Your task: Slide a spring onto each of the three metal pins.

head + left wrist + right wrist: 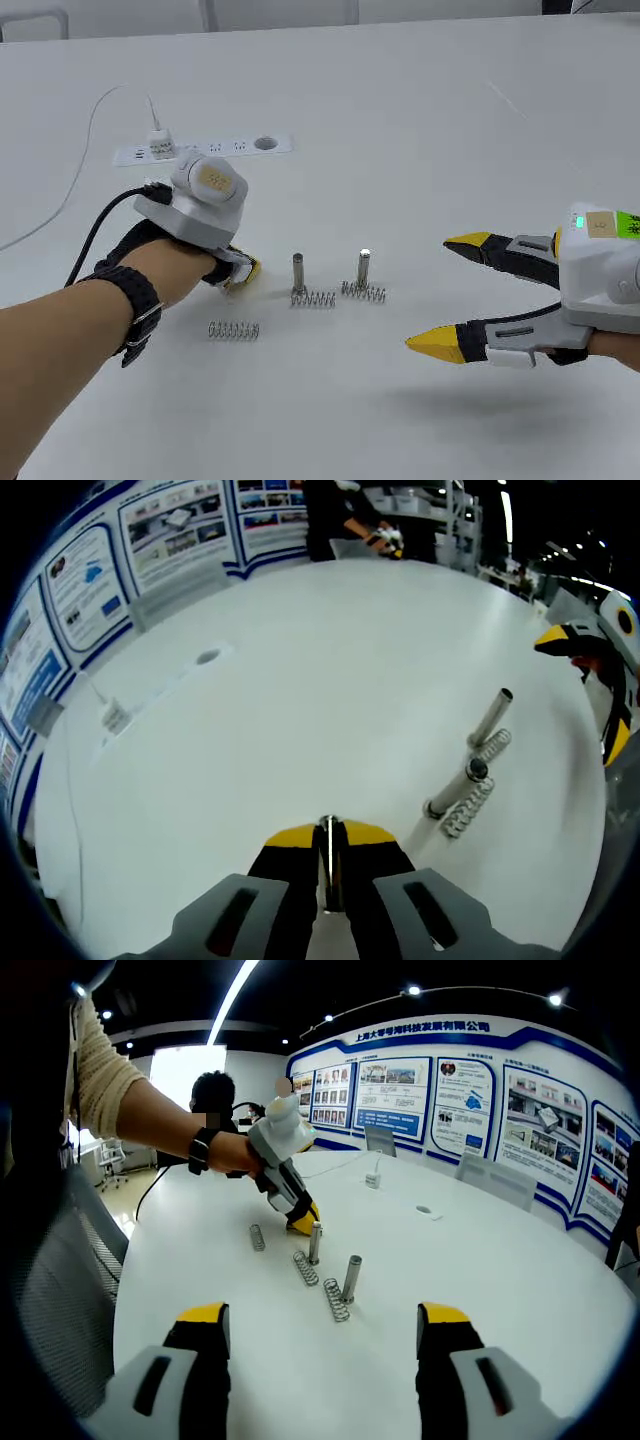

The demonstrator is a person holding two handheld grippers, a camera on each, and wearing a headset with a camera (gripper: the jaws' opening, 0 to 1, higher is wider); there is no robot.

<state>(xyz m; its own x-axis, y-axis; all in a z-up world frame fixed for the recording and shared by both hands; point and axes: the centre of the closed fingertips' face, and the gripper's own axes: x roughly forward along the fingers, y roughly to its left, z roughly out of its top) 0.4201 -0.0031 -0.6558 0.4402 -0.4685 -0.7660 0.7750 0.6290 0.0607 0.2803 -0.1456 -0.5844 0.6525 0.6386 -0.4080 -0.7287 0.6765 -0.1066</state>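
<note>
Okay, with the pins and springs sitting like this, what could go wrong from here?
The standing pins look unfixed, with springs lying at their bases; the open right gripper reaching for a spring could topple one.
The left gripper is shut on a thin pin between its tips; it might slip or twist.
The loose spring near that gripper may roll if nudged.

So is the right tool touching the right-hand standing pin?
Apart. The right gripper view shows the right tool open, with bare table between its yellow tips and the pin; the head view shows the same gap.
</note>
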